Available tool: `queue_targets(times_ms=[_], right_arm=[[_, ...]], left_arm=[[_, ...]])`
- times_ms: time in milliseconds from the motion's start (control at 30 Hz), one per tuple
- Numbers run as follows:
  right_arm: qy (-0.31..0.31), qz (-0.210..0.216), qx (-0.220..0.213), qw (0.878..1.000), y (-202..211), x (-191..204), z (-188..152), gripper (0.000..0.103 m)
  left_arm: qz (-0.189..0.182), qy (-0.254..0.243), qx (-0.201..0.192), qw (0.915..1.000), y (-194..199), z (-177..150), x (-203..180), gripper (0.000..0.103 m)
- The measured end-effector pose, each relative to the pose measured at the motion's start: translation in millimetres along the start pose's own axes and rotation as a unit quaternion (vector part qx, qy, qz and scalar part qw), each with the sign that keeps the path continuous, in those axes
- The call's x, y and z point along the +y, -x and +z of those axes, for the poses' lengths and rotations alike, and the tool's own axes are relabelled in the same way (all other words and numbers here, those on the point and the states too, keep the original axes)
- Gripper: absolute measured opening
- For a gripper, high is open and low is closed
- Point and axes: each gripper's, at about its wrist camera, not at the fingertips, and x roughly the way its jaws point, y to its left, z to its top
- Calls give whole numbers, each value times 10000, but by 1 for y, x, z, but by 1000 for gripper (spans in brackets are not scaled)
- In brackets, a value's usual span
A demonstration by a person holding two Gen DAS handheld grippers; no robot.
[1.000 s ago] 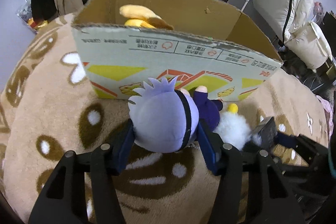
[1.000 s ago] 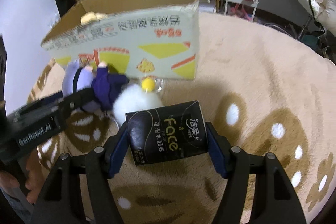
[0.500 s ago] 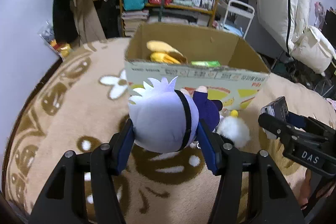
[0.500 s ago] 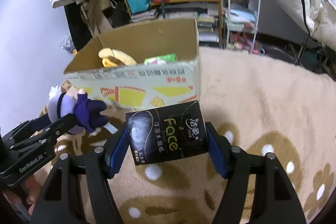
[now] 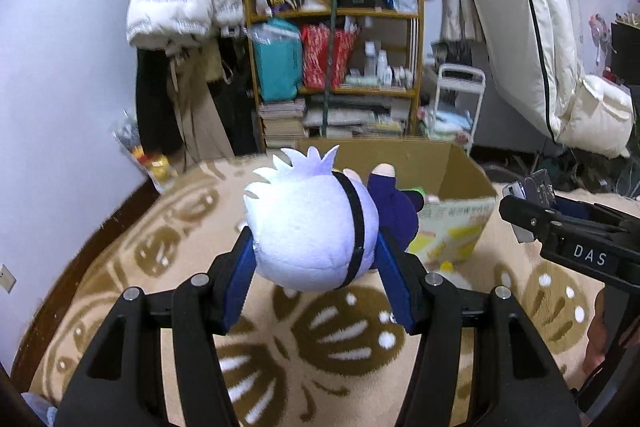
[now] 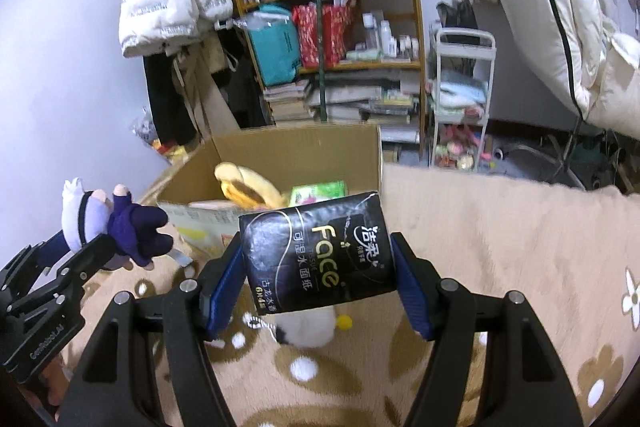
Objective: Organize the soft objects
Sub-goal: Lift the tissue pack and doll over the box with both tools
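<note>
From the left wrist, your left tool (image 5: pixel 316 263) clamps the lilac-headed plush doll in dark purple clothes (image 5: pixel 312 231), half-spread, above the tan patterned carpet (image 5: pixel 120 267); its round head could squirt free short of the open cardboard box (image 5: pixel 460 183) beyond.

From the right wrist, your right tool (image 6: pixel 316 279), spread wide, pinches the black soft tissue pack (image 6: pixel 316 251), near the box (image 6: pixel 296 147); the pack may sag and slip.
</note>
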Motion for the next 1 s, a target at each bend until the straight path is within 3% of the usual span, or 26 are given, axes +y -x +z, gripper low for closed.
queue_targets(times_ms=[200,433,733,1000], right_arm=[[96,40,-343,9994,11,3,20,73],[308,43,-700,9971,16,11,44,73],[590,-201,-1279,9898,18,19,68,73],[700,-281,-1500,9858,17,21,81,73]], left_arm=[[197,-66,-477,9986,13,13,1,58],[263,-167,-759,9966,11,29,-2,58],[317,-241,-1035,9938,2,55,-4,58],[269,-314,-1114,9929,-7,72,-4,58]])
